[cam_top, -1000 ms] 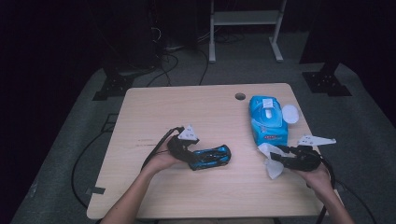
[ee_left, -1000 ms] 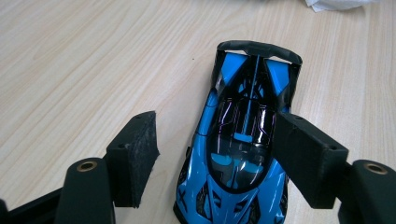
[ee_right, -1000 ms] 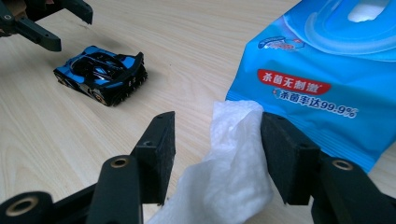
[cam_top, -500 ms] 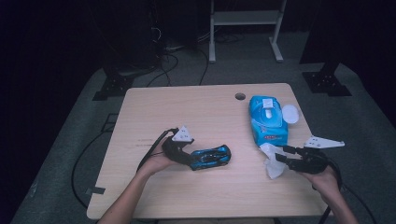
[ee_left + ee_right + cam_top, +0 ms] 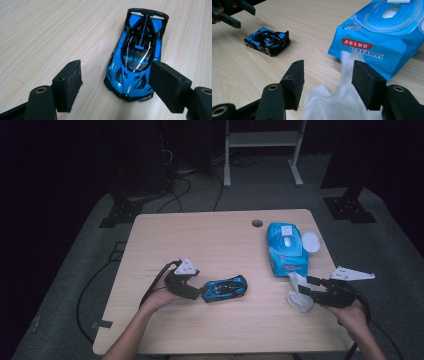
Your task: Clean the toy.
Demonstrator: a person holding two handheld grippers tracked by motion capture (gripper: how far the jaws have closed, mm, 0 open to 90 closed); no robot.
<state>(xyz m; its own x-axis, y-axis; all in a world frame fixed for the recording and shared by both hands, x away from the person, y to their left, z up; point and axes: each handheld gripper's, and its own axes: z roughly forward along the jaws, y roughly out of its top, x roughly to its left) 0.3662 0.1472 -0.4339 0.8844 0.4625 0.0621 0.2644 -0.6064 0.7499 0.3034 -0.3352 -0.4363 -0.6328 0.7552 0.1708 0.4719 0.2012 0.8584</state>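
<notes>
The person's left hand (image 5: 159, 295) is covering the back of the left gripper (image 5: 199, 293) in the high view, so the jaws there are hard to make out, and in the left gripper view the nose of the blue toy car (image 5: 136, 58) is partly hiding behind the right-hand pad. That gripper (image 5: 117, 82) is standing wide open; the car's front end is sitting between the two pads, close against the right-hand one though contact is hard to judge, and well apart from the left-hand one, with the rear wing pointing away from the gripper. Moving rightward, the white wipe (image 5: 299, 295) is lying crumpled just ahead of the right gripper (image 5: 306, 289), its lower part cut off by the frame edge in the right gripper view. That gripper (image 5: 327, 82) is also standing wide open, with the wipe (image 5: 337, 100) rising loosely between the pads and a strip of it leaning near the right-hand pad; I cannot tell whether it is touching. The blue wipes pack (image 5: 382, 32) is lying just beyond the right gripper, its flip lid open, and the car (image 5: 267, 41) is sitting farther off to that gripper's left. The light wooden bench (image 5: 210, 245) is carrying everything and has a small round hole (image 5: 257, 223) near its far edge. Beyond it, the room is lying in darkness, with grey floor, cables (image 5: 185, 180) and a white stand frame (image 5: 262, 150) barely showing.
</notes>
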